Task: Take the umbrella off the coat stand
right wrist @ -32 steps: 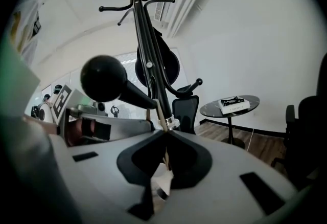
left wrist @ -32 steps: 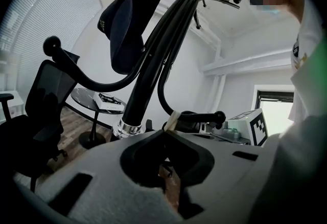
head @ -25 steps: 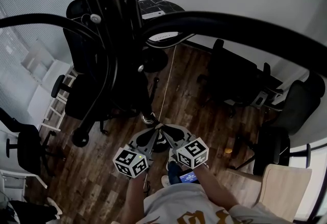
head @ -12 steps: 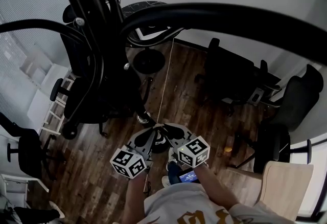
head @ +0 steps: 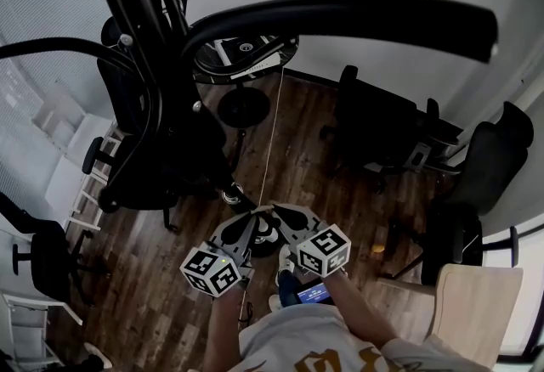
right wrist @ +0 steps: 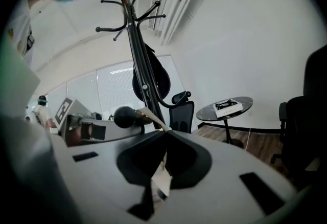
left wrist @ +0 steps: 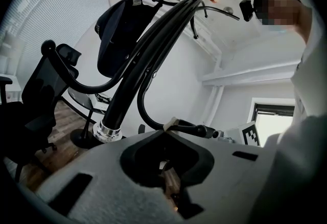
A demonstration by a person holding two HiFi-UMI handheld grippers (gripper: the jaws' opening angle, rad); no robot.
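The black coat stand [head: 157, 39] rises right in front of me, and its curved arms [head: 340, 18] sweep across the top of the head view. A dark navy folded bundle, apparently the umbrella [left wrist: 121, 34], hangs from an upper hook against the pole [right wrist: 150, 81]. My left gripper [head: 253, 213] and right gripper [head: 275, 211] are held low and close together in front of the body, tips almost touching each other, well short of the stand. Both are shut with nothing in them. The left gripper [left wrist: 166, 132] points up at the pole, as does the right gripper [right wrist: 164, 131].
Black office chairs stand left of the stand [head: 127, 166] and along the right wall [head: 382, 128]. A round glass side table [head: 246, 52] with a white box is behind the stand. A pale wooden chair [head: 472, 311] sits at the lower right. A thin cord [head: 272, 124] hangs down.
In the head view the stand's arms have slid up and to the left, so more floor and the side table show. Both grippers stay shut together and have barely moved.
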